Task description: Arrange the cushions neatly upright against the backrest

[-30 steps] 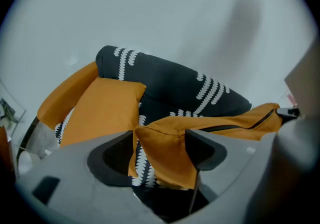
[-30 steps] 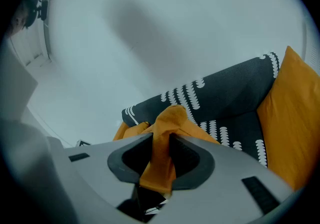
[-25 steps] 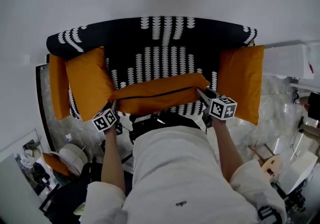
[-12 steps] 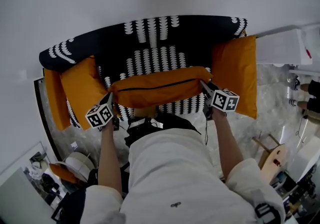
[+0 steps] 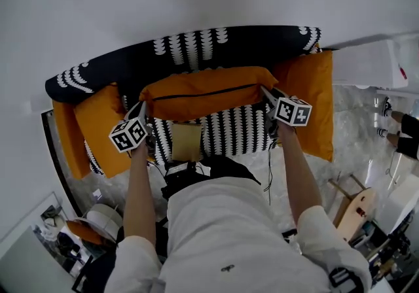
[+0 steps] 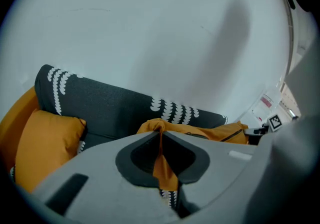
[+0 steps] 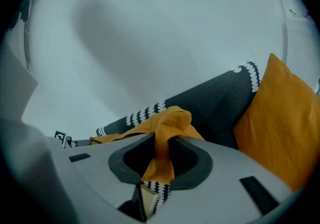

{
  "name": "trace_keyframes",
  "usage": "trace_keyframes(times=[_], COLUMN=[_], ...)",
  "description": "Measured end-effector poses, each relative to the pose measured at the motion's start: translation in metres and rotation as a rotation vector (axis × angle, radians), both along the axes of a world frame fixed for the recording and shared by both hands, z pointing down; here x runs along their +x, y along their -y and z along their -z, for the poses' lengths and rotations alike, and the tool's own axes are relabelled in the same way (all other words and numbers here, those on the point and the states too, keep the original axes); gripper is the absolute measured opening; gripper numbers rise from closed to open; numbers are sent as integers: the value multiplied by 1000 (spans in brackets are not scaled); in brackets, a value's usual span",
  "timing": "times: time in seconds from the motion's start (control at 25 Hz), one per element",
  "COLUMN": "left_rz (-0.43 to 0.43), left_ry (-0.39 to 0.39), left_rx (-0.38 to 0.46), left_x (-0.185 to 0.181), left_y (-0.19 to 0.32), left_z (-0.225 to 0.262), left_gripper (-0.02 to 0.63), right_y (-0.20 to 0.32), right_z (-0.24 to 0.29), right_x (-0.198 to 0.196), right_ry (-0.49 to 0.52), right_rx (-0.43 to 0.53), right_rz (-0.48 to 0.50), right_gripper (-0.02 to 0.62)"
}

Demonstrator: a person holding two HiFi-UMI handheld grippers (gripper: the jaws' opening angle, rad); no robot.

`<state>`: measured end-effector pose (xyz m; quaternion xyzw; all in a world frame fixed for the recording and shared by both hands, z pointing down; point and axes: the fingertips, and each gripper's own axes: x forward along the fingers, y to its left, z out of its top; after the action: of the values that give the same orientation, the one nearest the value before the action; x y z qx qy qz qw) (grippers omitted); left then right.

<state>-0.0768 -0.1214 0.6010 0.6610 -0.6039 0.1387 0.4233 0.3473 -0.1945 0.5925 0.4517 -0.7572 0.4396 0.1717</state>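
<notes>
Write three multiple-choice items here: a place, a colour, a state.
1. Where is the middle cushion? A on the floor; B in front of the backrest of the sofa; C on a shelf.
2. What colour is the sofa cover? A plain red; B black with white marks; C green.
3. How do the left gripper and right gripper stand? A both shut on the middle cushion; B both open, clear of it; C only the left grips.
B: the head view shows it there. B: every view shows that pattern. A: each gripper view shows orange fabric pinched between the jaws; the right's have just been closing.
</notes>
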Motion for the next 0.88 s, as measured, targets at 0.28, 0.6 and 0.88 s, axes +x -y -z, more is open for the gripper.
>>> trace_keyframes(times=[0.28, 0.6, 0.88], left_rz=[-74, 29, 62], left_ry=[15, 109, 238], left_rx=[-68, -149, -179], left_x=[18, -10, -29], left_y=[49, 76, 72], left_z=[-29, -53, -45], left_gripper=[29, 33, 54], right_y=[41, 80, 76], right_z=[-38, -44, -26], right_x=[23, 19, 13], right_ry=[-50, -122, -110], right_rx=[-80, -39, -16], right_rz=[-69, -114, -134], right_gripper=[100, 192, 216])
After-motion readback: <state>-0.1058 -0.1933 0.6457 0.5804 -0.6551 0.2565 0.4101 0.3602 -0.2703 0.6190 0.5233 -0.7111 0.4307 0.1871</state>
